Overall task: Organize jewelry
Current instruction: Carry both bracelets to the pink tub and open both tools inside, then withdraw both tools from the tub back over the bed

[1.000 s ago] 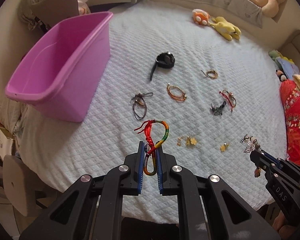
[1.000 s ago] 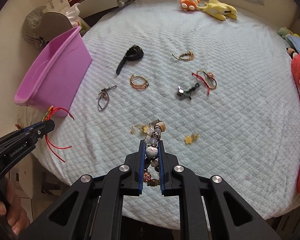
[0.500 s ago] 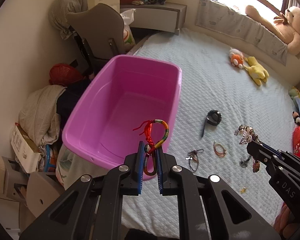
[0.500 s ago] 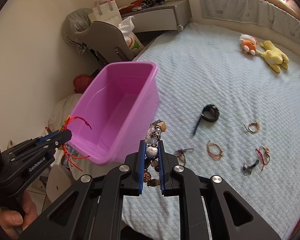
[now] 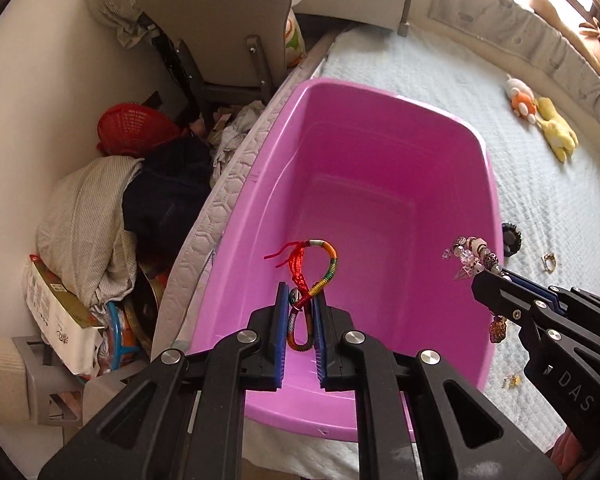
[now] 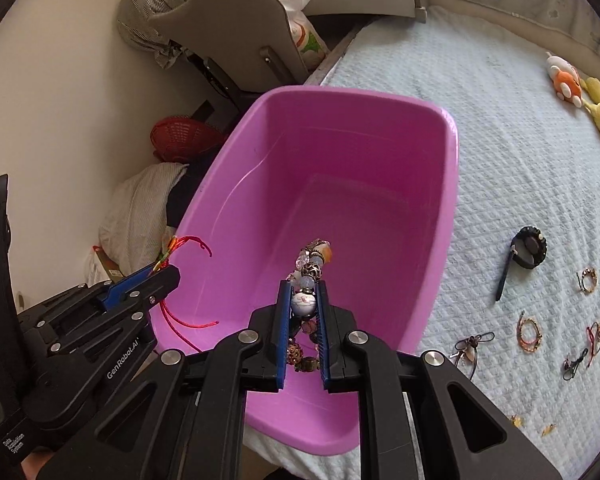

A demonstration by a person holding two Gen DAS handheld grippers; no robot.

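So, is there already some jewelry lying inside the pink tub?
No, the pink tub shows only its bare floor; both bracelets are clamped in the grippers above it.

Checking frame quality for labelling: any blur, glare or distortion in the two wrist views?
Left wrist: heavy fisheye bending, dark corners, blown-out window top right; woven bracelet and pink bin sharp. Right wrist: same distortion; bin's right rim slightly smeared, beaded bracelet sharp.
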